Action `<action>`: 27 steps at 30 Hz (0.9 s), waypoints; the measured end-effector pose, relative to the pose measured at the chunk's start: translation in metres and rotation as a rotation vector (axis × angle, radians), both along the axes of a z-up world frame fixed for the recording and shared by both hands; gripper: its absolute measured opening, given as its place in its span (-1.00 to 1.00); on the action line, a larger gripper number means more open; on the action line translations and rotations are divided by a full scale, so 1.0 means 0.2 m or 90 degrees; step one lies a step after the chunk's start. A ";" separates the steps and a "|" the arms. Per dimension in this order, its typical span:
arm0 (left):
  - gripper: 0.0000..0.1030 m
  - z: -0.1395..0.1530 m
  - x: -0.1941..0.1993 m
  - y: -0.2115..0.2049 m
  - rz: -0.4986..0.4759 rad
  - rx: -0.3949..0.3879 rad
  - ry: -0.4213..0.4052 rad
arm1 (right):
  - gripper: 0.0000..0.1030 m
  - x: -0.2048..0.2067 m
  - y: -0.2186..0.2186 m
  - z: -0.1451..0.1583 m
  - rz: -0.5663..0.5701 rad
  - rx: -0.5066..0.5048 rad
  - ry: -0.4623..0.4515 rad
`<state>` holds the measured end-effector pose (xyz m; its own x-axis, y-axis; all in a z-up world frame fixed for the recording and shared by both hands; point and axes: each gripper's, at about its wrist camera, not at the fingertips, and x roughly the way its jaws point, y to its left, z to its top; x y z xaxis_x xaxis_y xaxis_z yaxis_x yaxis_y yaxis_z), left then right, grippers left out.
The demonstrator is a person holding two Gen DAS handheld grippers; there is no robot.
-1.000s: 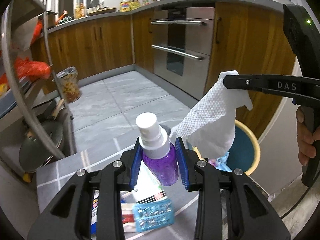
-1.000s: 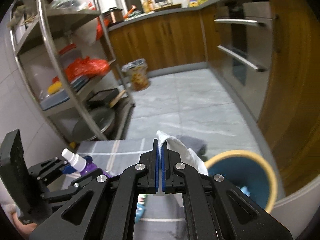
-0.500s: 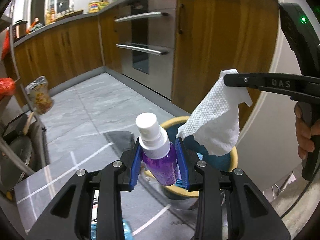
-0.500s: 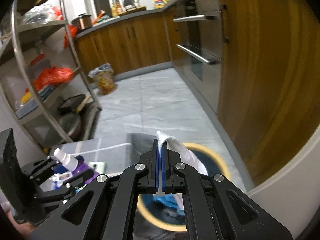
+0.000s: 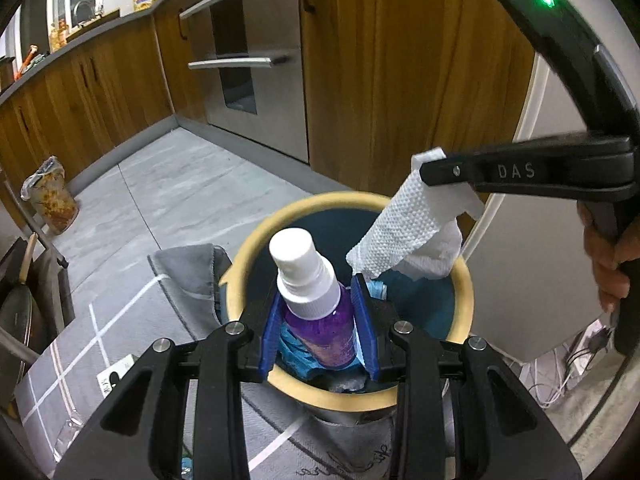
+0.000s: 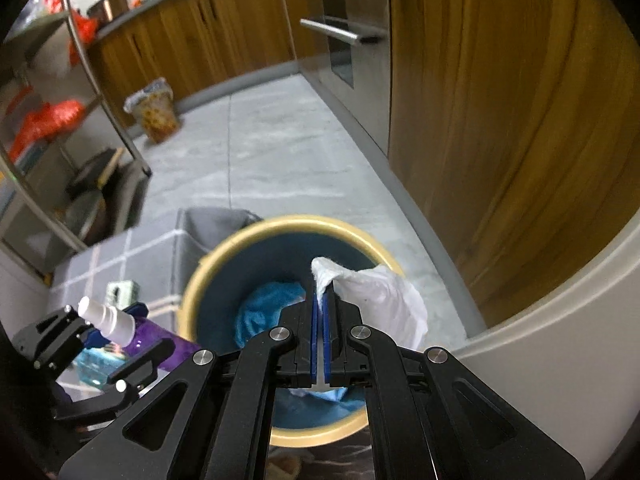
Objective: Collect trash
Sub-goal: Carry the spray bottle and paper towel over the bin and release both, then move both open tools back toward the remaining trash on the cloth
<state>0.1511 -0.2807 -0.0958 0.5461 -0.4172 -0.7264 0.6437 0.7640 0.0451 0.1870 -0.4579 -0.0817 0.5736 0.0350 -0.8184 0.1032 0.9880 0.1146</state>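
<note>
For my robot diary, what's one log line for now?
left gripper: shut on spray bottle | right gripper: shut on paper towel | both above trash bin

The spray bottle (image 5: 318, 312) is purple and see-through with a white pump cap, upright, clamped at its body above the bin (image 5: 248, 256); the paper towel (image 5: 408, 236) is white, dimpled, crumpled, pinched at its top edge and hanging over the bin's mouth; the bin is round, yellow-rimmed, dark teal inside, holding blue rubbish (image 6: 264, 312).
</note>
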 end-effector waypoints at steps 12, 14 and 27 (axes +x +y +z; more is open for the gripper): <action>-0.31 -0.07 0.03 -0.04 -0.008 0.012 0.010 | -0.47 0.03 0.01 -0.03 0.006 -0.015 -0.002; -0.24 -0.06 0.03 -0.04 -0.007 0.010 0.008 | -0.35 0.03 0.01 -0.02 0.004 -0.014 -0.007; 0.36 0.08 -0.03 0.18 0.053 -0.014 -0.030 | 0.80 -0.05 0.08 0.13 0.010 0.007 -0.094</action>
<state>0.1449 -0.2446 -0.0798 0.6135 -0.3846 -0.6897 0.5750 0.8162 0.0564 0.1774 -0.4422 -0.0560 0.6873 0.0539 -0.7244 0.0685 0.9880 0.1385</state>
